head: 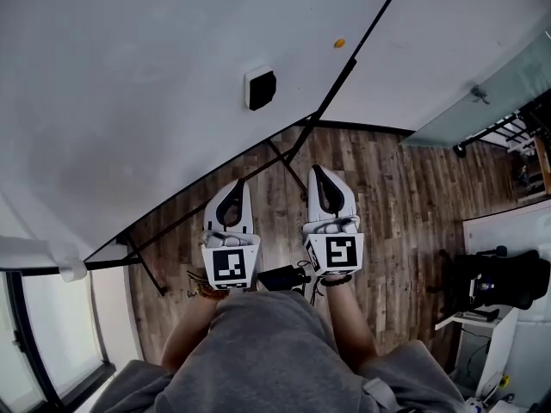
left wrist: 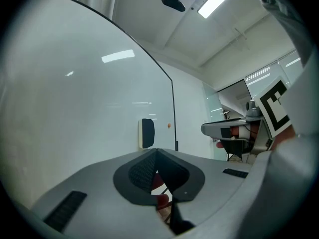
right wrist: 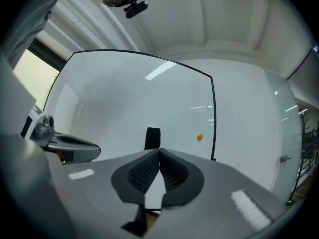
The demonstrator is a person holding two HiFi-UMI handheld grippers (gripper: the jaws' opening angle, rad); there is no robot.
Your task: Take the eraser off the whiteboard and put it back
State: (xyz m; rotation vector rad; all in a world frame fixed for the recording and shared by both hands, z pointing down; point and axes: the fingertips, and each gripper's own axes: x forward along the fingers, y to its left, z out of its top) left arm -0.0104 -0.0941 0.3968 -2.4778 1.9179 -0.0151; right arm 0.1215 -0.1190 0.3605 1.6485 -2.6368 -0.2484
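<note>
**Eraser waits on the board, both tongs clenched empty**

The left gripper (head: 234,188) and right gripper (head: 320,175) face the whiteboard (head: 129,101), jaws pressed together on nothing. The eraser (head: 261,88) clings there, well ahead. It looks light and stiff-backed, probably magnetic, so pinch its two long sides. Its fixing is hidden.

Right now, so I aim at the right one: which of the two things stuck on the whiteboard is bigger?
The black rectangular eraser with the white backing; the other is a tiny round orange dot nearer the white whiteboard's dark edge.
</note>
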